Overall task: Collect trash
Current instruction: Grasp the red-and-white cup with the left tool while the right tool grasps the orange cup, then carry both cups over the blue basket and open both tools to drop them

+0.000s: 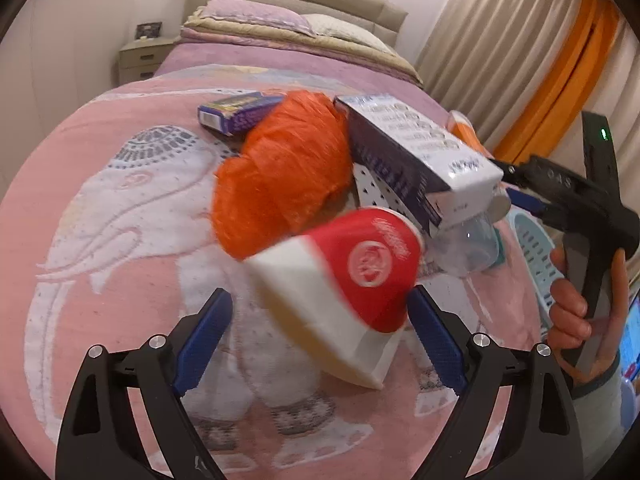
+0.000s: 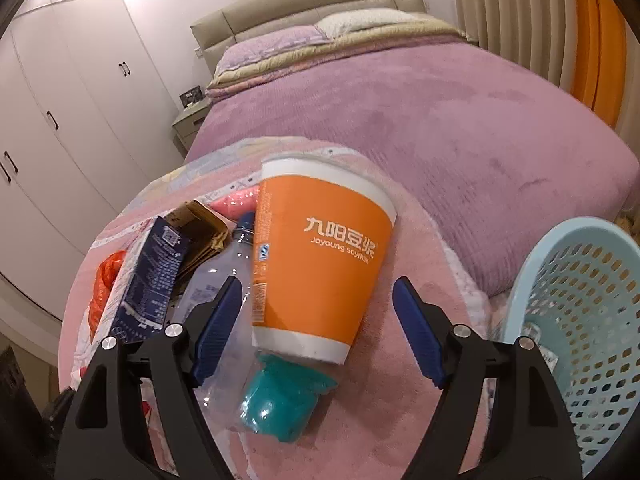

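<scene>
Left hand-held gripper (image 1: 320, 332) spread wide around a blurred red-white carton (image 1: 340, 276), right hand-held gripper (image 2: 318, 320) wide around the orange cup (image 2: 316, 256) at frame center, teal lump (image 2: 280, 404) and clear bottle (image 2: 224, 280) partly hidden beneath, blue basket (image 2: 580, 320) cut off lower right, all on the pink-blanketed bed (image 2: 420, 128).

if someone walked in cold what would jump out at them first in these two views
The orange soymilk cup fills the middle of the right wrist view, lying between the open right gripper fingers. In the left wrist view, a red and white carton lies ahead of the open left gripper, with a crumpled orange bag behind it.
</scene>
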